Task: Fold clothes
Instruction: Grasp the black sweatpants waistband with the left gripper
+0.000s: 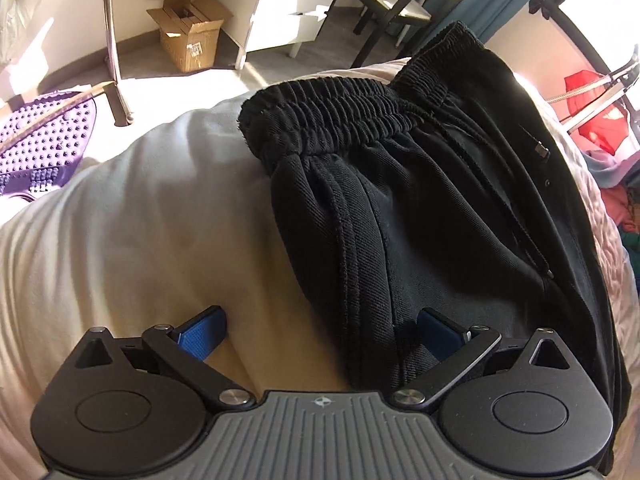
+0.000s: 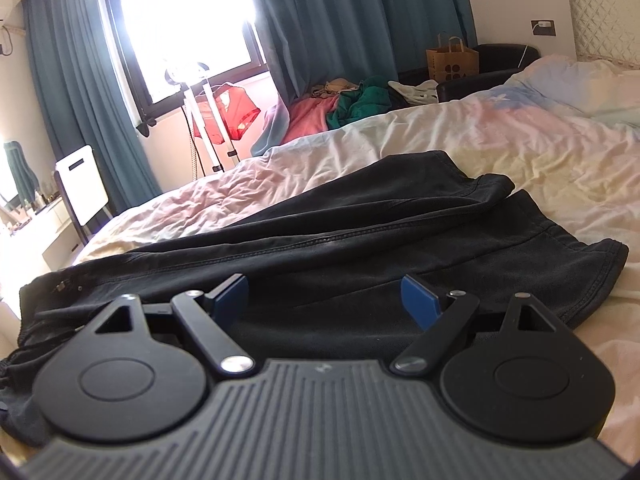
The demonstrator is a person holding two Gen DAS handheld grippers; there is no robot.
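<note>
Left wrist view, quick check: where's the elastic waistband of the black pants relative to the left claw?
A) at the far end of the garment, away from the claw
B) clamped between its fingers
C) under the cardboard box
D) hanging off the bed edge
A: the waistband lies at the far end of the black pants, on the bed, while the left claw is open at the near end.

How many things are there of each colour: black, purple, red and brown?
Black: 1, the black pants.
Purple: 1, the purple mat.
Red: 1, the red cloth.
Brown: 2, the cardboard box and the paper bag.
Total: 5.
</note>
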